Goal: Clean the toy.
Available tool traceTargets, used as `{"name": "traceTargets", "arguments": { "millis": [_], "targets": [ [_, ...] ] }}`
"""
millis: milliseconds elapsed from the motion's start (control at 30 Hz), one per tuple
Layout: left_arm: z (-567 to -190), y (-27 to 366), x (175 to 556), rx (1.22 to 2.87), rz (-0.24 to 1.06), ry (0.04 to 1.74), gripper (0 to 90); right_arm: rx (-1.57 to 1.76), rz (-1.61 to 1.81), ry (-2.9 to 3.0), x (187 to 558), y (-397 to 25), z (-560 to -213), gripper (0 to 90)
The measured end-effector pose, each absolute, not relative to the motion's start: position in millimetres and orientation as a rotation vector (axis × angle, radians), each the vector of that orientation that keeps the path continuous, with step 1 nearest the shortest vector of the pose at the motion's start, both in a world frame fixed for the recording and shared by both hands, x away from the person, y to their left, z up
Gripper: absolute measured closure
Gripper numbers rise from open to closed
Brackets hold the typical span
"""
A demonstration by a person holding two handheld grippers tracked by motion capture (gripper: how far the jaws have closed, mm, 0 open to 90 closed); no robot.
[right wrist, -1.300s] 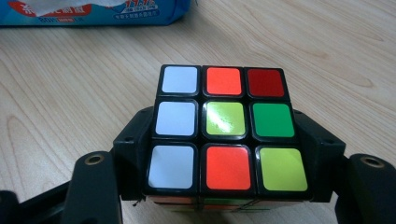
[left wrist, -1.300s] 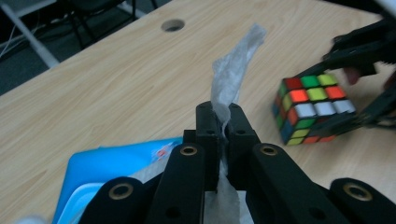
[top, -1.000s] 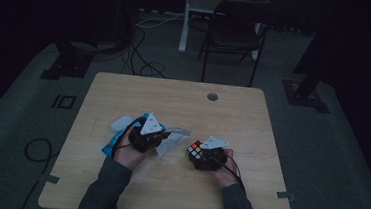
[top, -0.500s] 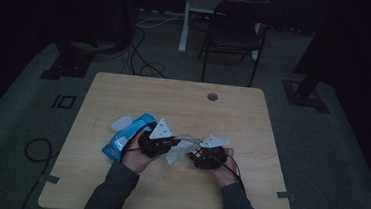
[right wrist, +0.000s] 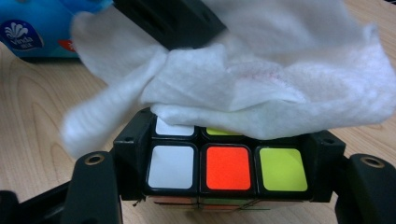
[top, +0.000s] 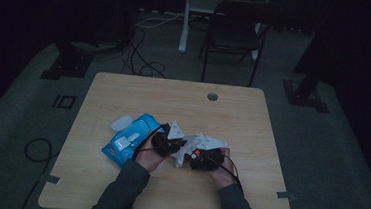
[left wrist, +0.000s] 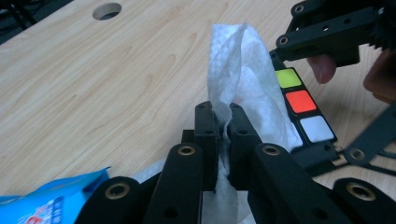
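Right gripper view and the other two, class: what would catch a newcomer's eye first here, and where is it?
A puzzle cube clamped between the right gripper's jaws, showing a white, orange and yellow-green row. A white wipe lies draped over its top; the left gripper pinches that wipe above the wooden table. A blue wipes pack lies at the table's left.

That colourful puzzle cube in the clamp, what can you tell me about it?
The puzzle cube looks like glossy black plastic with square stickers. Its nearest row shows white, orange-red and yellow-green tiles, with another white tile and a yellow-green one peeking out behind. The right gripper clamps it on two opposite sides, holding it level just above the wooden table. A white wet wipe, pinched by the left gripper, is draped over most of its top face. Its lower faces are barely visible.
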State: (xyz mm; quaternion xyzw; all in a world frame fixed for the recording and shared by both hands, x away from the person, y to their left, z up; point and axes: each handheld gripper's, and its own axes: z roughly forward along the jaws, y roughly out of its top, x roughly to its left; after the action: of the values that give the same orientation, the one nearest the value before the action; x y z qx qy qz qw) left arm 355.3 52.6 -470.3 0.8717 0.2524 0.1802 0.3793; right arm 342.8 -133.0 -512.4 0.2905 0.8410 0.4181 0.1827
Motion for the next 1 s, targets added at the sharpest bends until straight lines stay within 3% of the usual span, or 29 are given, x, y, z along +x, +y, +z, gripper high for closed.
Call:
{"name": "traceTargets", "arguments": {
  "millis": [300,1000],
  "targets": [
    [-474.8,47.8,353.8,2.207,0.478,0.643,87.2,0.816,1.159,2.385,342.0,-132.2,-514.4,33.9],
    [-476.1,26.9,341.9,2.235,0.33,0.479,87.4,0.811,1.133,2.374,341.5,-130.0,-515.0,33.9]
  ]
}}
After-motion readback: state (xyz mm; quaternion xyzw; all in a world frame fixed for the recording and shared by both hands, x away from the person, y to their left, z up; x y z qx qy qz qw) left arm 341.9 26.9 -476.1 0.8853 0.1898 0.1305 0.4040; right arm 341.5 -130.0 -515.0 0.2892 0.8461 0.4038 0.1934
